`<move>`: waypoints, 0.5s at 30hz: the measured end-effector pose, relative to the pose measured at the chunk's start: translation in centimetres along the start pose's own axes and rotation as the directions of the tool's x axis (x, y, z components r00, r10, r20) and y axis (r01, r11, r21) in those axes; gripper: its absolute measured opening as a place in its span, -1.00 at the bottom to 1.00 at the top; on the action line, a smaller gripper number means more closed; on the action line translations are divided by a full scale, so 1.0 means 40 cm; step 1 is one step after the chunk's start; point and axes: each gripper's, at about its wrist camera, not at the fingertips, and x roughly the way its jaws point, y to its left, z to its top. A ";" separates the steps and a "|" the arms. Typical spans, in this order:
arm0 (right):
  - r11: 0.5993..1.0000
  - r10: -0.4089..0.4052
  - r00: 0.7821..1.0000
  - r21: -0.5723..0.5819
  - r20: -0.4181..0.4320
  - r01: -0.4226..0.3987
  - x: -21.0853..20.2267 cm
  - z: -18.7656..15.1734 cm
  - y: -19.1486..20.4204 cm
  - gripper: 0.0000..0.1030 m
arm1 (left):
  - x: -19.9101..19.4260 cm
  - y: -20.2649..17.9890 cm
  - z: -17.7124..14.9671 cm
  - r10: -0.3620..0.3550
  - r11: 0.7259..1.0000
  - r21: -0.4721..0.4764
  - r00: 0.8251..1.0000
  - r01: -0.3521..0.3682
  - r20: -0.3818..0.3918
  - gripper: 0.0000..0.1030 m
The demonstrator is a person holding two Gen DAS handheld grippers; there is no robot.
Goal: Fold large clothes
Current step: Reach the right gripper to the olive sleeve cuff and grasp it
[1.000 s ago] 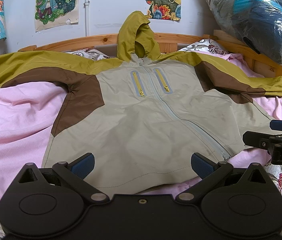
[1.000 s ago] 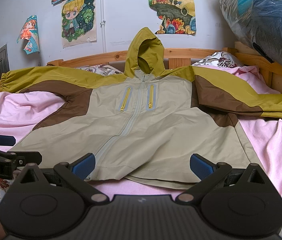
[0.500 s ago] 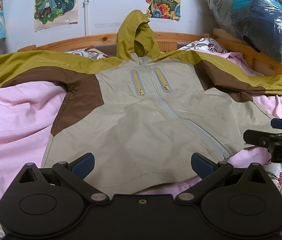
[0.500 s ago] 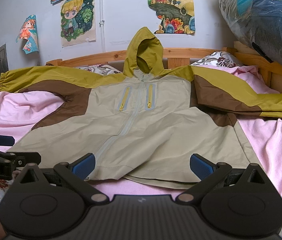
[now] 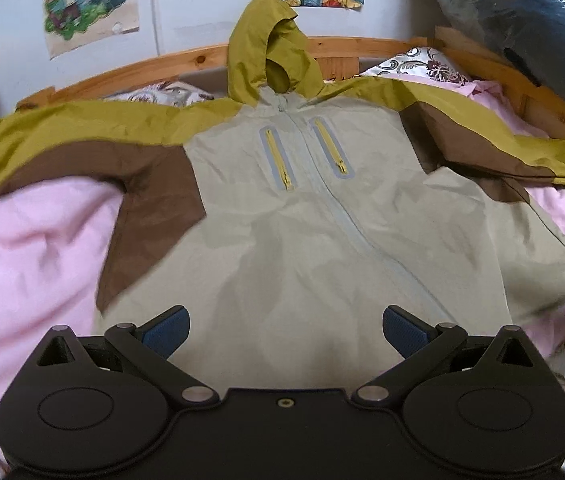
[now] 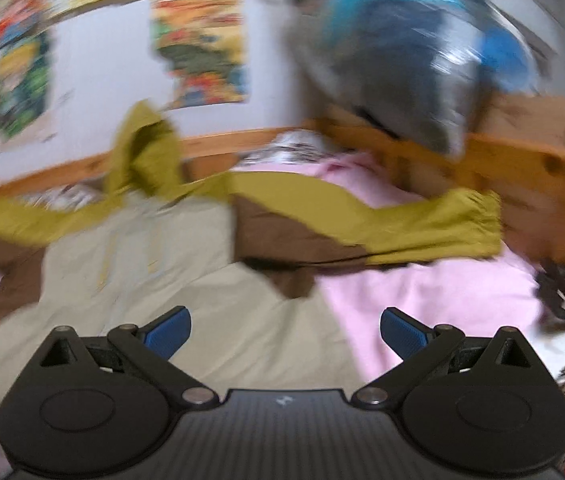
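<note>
Beige-olive-brown hooded jacket [image 5: 322,220] lies flat on pink sheet [image 5: 30,248] ahead of wide-open, empty left claw [image 5: 285,330]; the blurred right view alone shows the olive sleeve cuff [image 6: 470,224] beyond the open right claw [image 6: 285,330].

Left gripper [image 5: 284,330]: is brought closer over the jacket [image 5: 322,216]; the hem, seen earlier ahead of the blue pads [image 5: 164,330], is now hidden under them, and the jacket is seen larger than a second ago.

Right gripper [image 6: 284,330]: is swung to the right; its view, sharp before, is now smeared by motion.

Right sleeve [image 6: 422,220]: is brought from the right edge toward the middle of the right view, with its cuff [image 6: 478,220] now shown.

Hood [image 6: 144,148]: is shifted from the centre to the left of the right view.

Right gripper in the left view: seen at the right edge before, now reduced to a dark sliver there.
</note>
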 end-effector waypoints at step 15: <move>0.908 -0.371 0.926 0.182 -0.068 0.377 0.299 0.198 -0.341 0.99 | 0.149 0.027 0.159 -0.049 0.998 0.042 0.997 0.052 -0.056 0.99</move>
